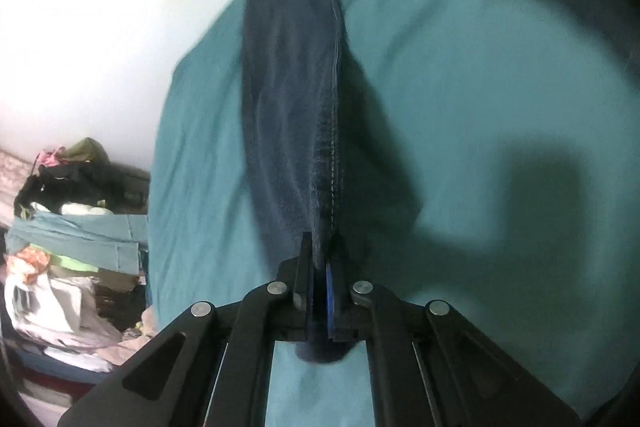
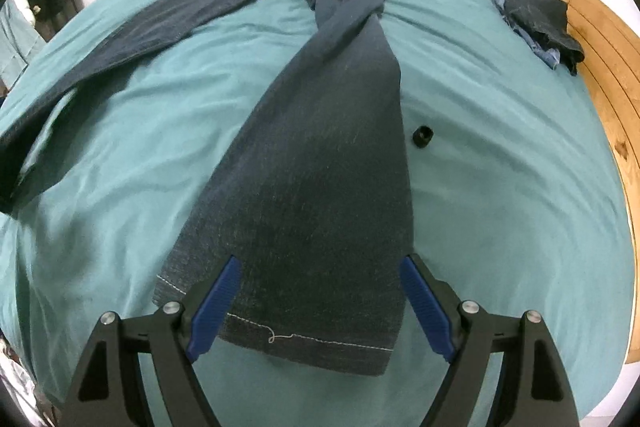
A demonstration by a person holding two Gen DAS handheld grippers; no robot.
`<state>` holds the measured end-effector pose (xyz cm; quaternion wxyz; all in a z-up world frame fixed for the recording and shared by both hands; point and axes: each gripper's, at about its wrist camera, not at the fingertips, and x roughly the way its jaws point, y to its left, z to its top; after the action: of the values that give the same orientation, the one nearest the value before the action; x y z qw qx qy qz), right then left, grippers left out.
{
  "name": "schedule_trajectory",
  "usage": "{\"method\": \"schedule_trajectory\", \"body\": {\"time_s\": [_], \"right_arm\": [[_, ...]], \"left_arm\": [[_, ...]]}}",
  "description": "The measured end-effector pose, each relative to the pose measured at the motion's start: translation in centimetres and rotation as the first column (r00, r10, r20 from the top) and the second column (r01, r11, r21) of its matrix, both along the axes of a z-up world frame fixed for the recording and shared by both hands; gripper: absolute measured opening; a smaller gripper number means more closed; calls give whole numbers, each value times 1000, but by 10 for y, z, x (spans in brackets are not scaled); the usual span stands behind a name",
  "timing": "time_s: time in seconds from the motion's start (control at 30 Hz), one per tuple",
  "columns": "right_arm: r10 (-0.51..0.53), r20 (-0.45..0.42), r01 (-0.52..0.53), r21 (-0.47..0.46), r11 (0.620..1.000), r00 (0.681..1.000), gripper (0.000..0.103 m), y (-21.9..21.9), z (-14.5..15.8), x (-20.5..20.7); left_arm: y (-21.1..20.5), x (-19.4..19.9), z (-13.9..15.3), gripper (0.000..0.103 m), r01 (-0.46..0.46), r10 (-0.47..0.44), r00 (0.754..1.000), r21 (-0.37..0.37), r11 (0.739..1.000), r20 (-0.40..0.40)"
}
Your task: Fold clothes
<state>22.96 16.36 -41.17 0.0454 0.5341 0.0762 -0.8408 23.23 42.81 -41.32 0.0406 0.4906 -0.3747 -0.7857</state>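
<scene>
Dark blue jeans lie on a teal bed sheet, the waist at the far side and the two legs spread apart. One leg runs straight toward my right gripper, which stands open above its hem, blue pads on either side. The other leg trails off to the left. In the left wrist view that leg hangs lifted off the sheet, its seam facing up, with my left gripper shut on its hem end.
A small black cylinder rests on the sheet right of the near leg. A heap of dark clothes lies at the far right by a wooden board. Piled laundry and clutter stand beside the bed's left edge.
</scene>
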Motion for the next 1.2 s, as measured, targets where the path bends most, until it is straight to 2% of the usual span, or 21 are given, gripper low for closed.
{"method": "schedule_trajectory", "body": {"time_s": [0.07, 0.13, 0.17, 0.2, 0.27, 0.3, 0.37, 0.43, 0.5, 0.6, 0.7, 0.73, 0.8, 0.83, 0.87, 0.9, 0.97, 1.0, 1.03, 1.07, 1.2], "right_arm": [[20, -8, -20, 5, 1000, 1000, 81, -1, 1, 2], [67, -4, -66, 36, 997, 998, 81, -6, -2, 4], [90, -4, -90, 53, 995, 996, 81, -7, -3, 6], [117, -12, -116, 76, 990, 993, 81, -8, -2, 10], [173, -29, -168, 121, 978, 985, 81, -8, 0, 17], [208, -41, -201, 139, 970, 977, 81, -6, 0, 23], [281, -46, -267, 194, 944, 959, 81, -2, -4, 35], [366, -39, -347, 241, 906, 930, 81, 2, -11, 47], [468, -47, -440, 269, 857, 883, 81, 2, -17, 61], [605, -25, -561, 343, 753, 796, 81, -11, -35, 72], [684, 7, -617, 439, 653, 729, 81, -32, -67, 69], [695, 16, -625, 453, 636, 719, 82, -37, -76, 66], [709, -30, -627, 442, 642, 705, 82, -43, -78, 59], [685, -50, -613, 404, 679, 727, 66, -42, -74, 54], [635, -67, -581, 342, 739, 769, 48, -38, -67, 46], [549, -98, -508, 273, 817, 830, 9, -29, -58, 37], [336, -173, -326, 83, 942, 926, 6, 2, -33, 22], [175, -205, -189, -50, 981, 963, 6, 30, -18, 19], [7, -214, -48, -185, 982, 977, 6, 58, -3, 15], [-147, -199, 82, -303, 950, 969, 6, 85, 9, 12], [-404, -59, 350, -396, 849, 913, 8, 154, -21, 23]], "left_arm": [[31, -6, 9, 4, 16, -16, 1000, 11, 1000, 9], [33, -4, -7, 6, 56, -55, 997, -33, 998, 46], [42, 2, -22, 12, 91, -83, 993, -93, 992, 82], [62, 38, -28, 15, 133, -113, 986, -161, 978, 126], [87, 75, -38, 35, 243, -209, 967, -271, 931, 149], [98, 87, -43, 41, 300, -264, 953, -321, 898, 150], [117, 107, -44, 75, 405, -386, 914, -316, 858, 125], [150, 119, -43, 84, 513, -506, 857, -253, 820, 95], [166, 113, -47, 85, 572, -573, 817, -224, 789, 67], [145, 79, -62, 85, 570, -566, 820, -206, 795, 84], [112, 45, -70, 85, 502, -490, 865, -175, 847, 111], [99, 37, -70, 85, 478, -462, 878, -175, 861, 123], [85, 31, -75, 85, 450, -428, 892, -181, 875, 147], [80, 30, -79, 85, 453, -429, 890, -191, 871, 152], [75, 27, -83, 85, 461, -436, 886, -204, 864, 155], [71, 25, -87, 85, 469, -443, 883, -216, 857, 158], [63, 23, -97, 85, 476, -452, 879, -222, 851, 152], [59, 23, -103, 85, 479, -456, 878, -222, 850, 148], [56, 20, -108, 85, 478, -457, 878, -219, 851, 143], [53, 14, -113, 85, 474, -454, 880, -212, 855, 138], [54, -2, -126, 85, 463, -448, 886, -203, 863, 118]]}}
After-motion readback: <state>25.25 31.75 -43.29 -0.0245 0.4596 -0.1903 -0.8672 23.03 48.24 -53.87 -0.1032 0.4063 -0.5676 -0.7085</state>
